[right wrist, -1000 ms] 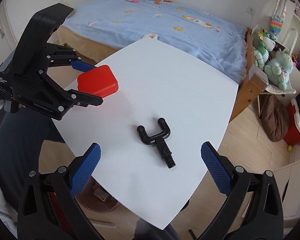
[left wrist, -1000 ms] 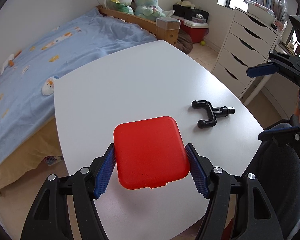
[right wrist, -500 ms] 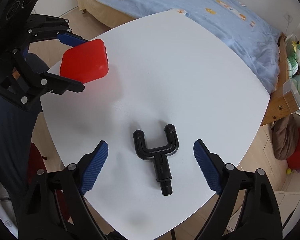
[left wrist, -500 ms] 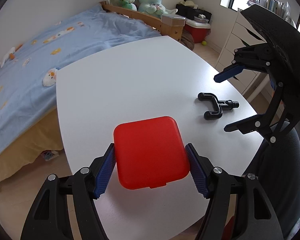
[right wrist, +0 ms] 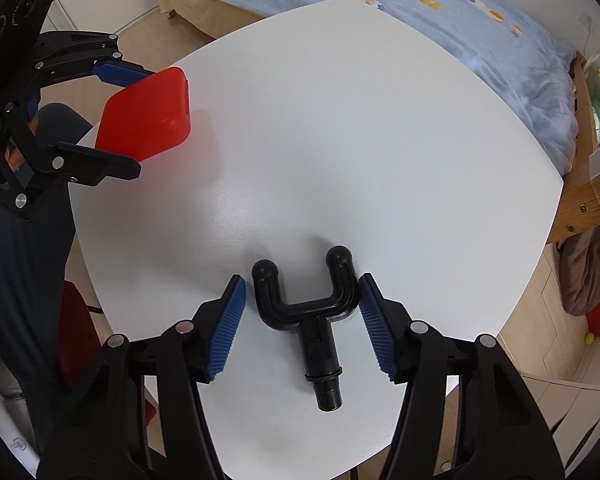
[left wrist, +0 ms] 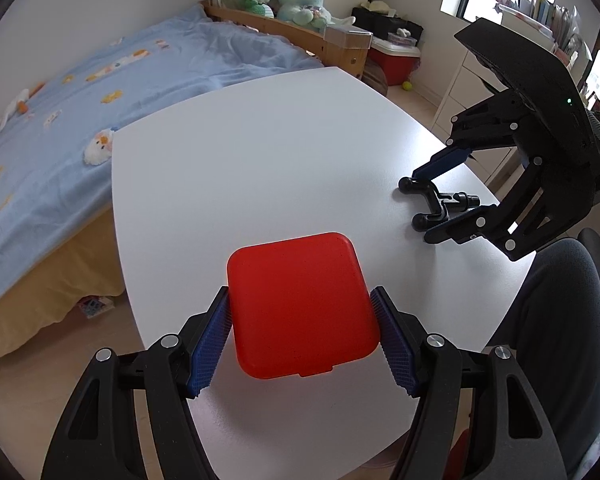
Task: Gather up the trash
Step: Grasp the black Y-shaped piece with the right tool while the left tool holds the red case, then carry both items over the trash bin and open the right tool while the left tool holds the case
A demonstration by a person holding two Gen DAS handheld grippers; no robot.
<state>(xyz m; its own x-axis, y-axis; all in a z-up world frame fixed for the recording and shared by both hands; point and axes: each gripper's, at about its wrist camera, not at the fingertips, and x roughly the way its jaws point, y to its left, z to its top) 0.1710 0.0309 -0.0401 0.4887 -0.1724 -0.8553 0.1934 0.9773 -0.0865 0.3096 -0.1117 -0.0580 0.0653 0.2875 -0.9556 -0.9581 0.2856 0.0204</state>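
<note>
Red box [left wrist: 302, 304] clamped in left tool [left wrist: 302, 334], held just above white counter [left wrist: 260, 168]. Farther out, right tool [right wrist: 300, 316] lowered around black forked part [right wrist: 306, 300] on counter, pads just narrowing, seemingly not yet pressing; pickup probably next.

A shut red square box [left wrist: 302, 306], held tilted above the white table [right wrist: 360, 140]; a black Y-shaped plastic fork piece [right wrist: 308, 300] lies flat near its edge.
</note>
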